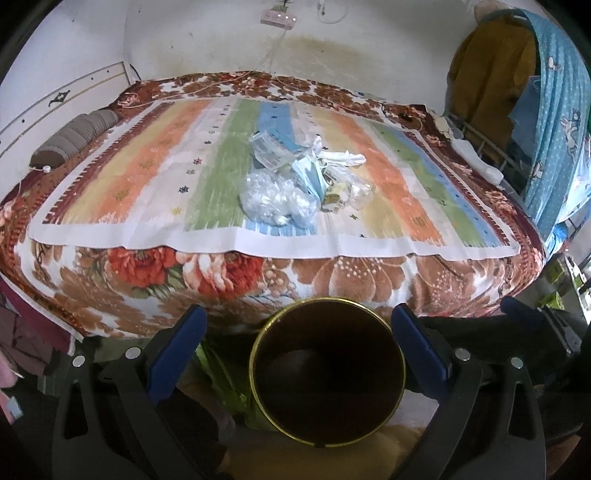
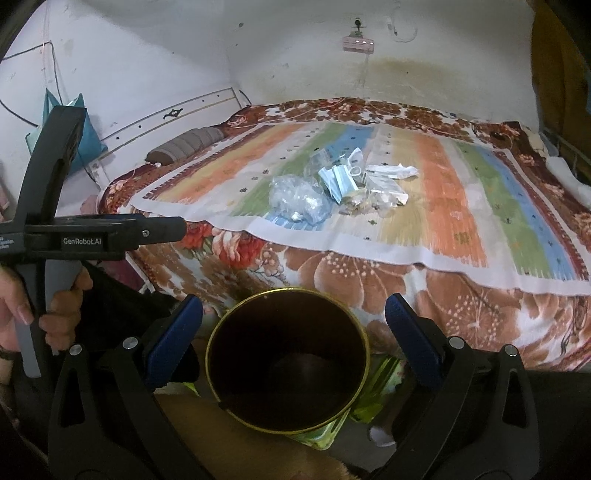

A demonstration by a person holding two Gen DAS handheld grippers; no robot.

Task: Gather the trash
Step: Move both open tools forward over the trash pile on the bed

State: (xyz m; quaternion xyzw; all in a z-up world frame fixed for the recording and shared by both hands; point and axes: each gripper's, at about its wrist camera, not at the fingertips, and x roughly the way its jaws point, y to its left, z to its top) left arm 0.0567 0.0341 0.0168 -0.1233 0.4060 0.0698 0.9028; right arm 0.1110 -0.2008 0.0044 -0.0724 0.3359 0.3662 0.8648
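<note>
A pile of trash (image 1: 299,177) (image 2: 336,184) lies mid-bed on a striped cloth: crumpled clear plastic (image 1: 273,201) (image 2: 295,201), blue face masks (image 1: 310,173) (image 2: 338,181), white wrappers (image 1: 343,158) (image 2: 391,171). A dark round bin with a gold rim (image 1: 327,373) (image 2: 288,363) stands on the floor before the bed, empty as far as I can see. My left gripper (image 1: 299,321) hangs open above the bin, holding nothing. My right gripper (image 2: 293,310) is open too, over the same bin. The left tool's body (image 2: 74,236), held by a hand (image 2: 59,306), shows in the right wrist view.
The bed (image 1: 258,280) carries a floral blanket under the striped cloth (image 1: 147,177). A grey bolster (image 1: 74,136) (image 2: 184,146) lies at its left end. Clothes hang on a rack (image 1: 517,110) at the right. A power strip (image 1: 277,16) (image 2: 358,44) sits on the back wall.
</note>
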